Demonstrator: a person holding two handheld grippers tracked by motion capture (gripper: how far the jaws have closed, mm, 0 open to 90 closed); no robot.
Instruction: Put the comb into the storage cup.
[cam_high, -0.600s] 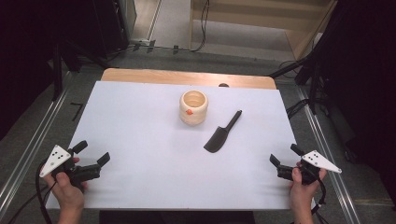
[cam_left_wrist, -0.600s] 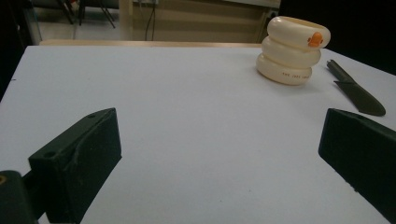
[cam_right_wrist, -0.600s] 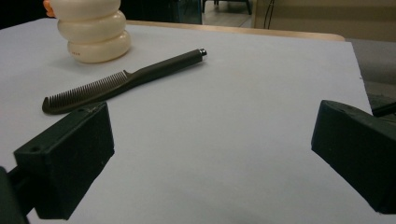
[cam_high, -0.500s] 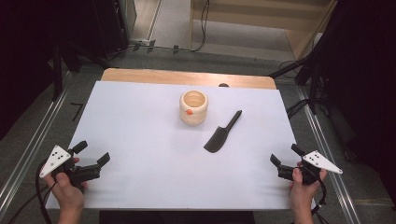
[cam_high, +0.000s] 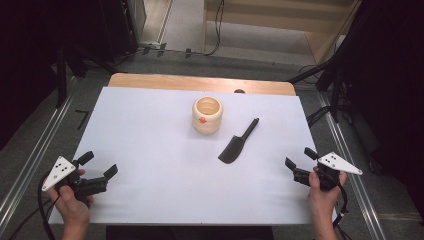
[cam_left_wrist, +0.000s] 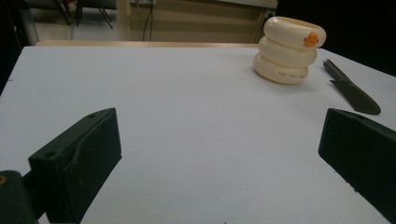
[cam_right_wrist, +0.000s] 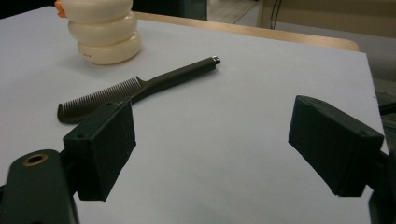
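At the near edge of the white tabletop (cam_high: 150, 145), a person's two hands hold the left claw (cam_high: 98, 167) and the right claw (cam_high: 298, 161) low and wide apart, each with jaws spread and nothing between them, apparently poised before any reach. Beyond the right claw lies a dark comb (cam_high: 238, 142), flat on the sheet with its handle angled away, nearest that claw and likely its target. Just beyond the comb stands a cream ringed cup (cam_high: 207, 115), upright with its mouth open, near enough to receive it.
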